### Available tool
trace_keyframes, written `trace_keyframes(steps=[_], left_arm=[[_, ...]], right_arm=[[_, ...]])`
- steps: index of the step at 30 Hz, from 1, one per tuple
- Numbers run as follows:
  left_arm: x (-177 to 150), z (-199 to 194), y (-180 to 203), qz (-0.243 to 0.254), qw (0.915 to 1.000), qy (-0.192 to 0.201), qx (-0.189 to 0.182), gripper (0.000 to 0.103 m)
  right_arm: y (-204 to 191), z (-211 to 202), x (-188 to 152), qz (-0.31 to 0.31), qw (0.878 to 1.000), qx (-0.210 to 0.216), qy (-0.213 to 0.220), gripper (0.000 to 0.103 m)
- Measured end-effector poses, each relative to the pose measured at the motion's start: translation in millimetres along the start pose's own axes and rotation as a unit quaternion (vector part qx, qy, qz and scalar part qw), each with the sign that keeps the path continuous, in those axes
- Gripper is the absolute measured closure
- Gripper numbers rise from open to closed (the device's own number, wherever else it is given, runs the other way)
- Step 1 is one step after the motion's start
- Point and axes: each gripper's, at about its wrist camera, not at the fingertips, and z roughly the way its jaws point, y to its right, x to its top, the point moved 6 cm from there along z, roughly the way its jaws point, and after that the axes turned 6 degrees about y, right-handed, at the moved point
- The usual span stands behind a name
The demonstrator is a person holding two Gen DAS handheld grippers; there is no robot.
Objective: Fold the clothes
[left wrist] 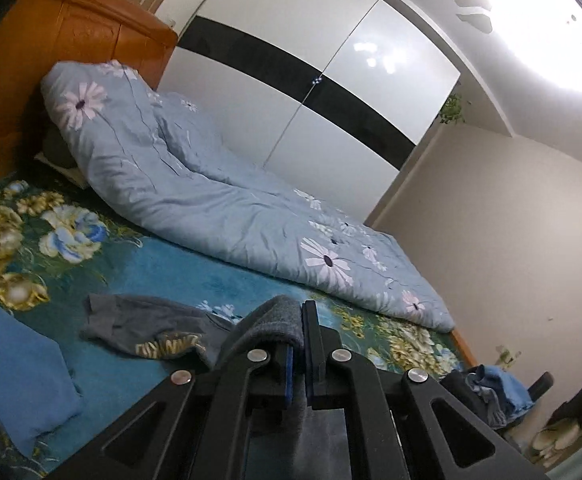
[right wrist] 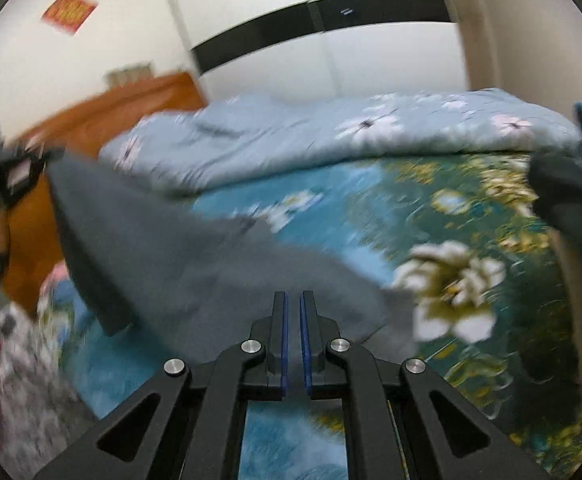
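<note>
A dark grey garment (left wrist: 159, 326) with yellow lettering lies crumpled on the flowered bedspread (left wrist: 163, 264). My left gripper (left wrist: 299, 320) is shut on a fold of this grey garment, which drapes over the left finger. In the blurred right wrist view the grey garment (right wrist: 179, 256) stretches from the upper left, where the other gripper (right wrist: 7, 176) lifts it, down to my right gripper (right wrist: 293, 300). The right gripper's blue-padded fingers stand nearly together with a narrow gap, and the cloth lies beneath them, not between them.
A light blue flowered quilt (left wrist: 219, 200) is heaped along the far side of the bed. A blue garment (left wrist: 19, 368) lies at the left. More clothes (left wrist: 491, 392) are piled at the bed's right end. A wooden headboard (left wrist: 51, 48) and white wardrobe (left wrist: 311, 80) stand behind.
</note>
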Motion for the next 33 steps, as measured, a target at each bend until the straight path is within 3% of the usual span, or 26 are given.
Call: trace_keyframes(steps=[3, 5, 6, 10, 16, 23, 27, 28, 29, 31, 33], left_arm=[[7.5, 4.1, 13.6, 0.017, 0.9998, 0.001, 0.013, 0.099], [12.6, 7.0, 24.2, 0.028, 0.9995, 0.002, 0.016, 0.099], [15.0, 9.4, 29.1, 0.033, 0.9993, 0.003, 0.017, 0.099], [23.8, 13.7, 52.5, 0.053, 0.9984, 0.006, 0.018, 0.099], [26.9, 18.9, 69.4, 0.073, 0.9968, 0.002, 0.03, 0.099], [31.2, 22.4, 71.2, 0.074, 0.9964, -0.001, 0.042, 0.099], [33.6, 20.0, 69.1, 0.074, 0.9962, 0.0, 0.046, 0.099], [34.3, 18.7, 68.4, 0.074, 0.9962, 0.001, 0.046, 0.099], [35.1, 17.4, 67.7, 0.075, 0.9961, 0.001, 0.047, 0.099], [36.6, 14.7, 66.4, 0.076, 0.9959, 0.003, 0.049, 0.099], [38.7, 11.2, 64.0, 0.075, 0.9958, 0.006, 0.051, 0.099]], right_arm=[[-28.2, 10.7, -19.8, -0.032, 0.999, 0.039, -0.016, 0.09], [-46.2, 18.6, -30.2, -0.046, 0.996, 0.071, -0.021, 0.068], [-53.6, 22.2, -34.4, -0.053, 0.995, 0.081, -0.021, 0.064], [-76.0, 42.7, -55.1, -0.082, 0.99, 0.106, -0.038, 0.06], [-59.8, 83.6, -65.6, -0.163, 0.986, 0.009, -0.038, 0.053], [-45.2, 108.6, -70.1, -0.192, 0.98, -0.018, -0.049, 0.049], [-44.1, 120.1, -73.1, -0.25, 0.963, -0.091, -0.039, 0.05], [-42.8, 123.2, -73.3, -0.264, 0.957, -0.113, -0.037, 0.056], [-39.2, 124.6, -71.2, -0.265, 0.955, -0.131, -0.035, 0.08], [-31.9, 121.0, -63.9, -0.235, 0.963, -0.125, -0.034, 0.09], [-19.7, 107.8, -49.1, -0.188, 0.975, -0.116, -0.021, 0.093]])
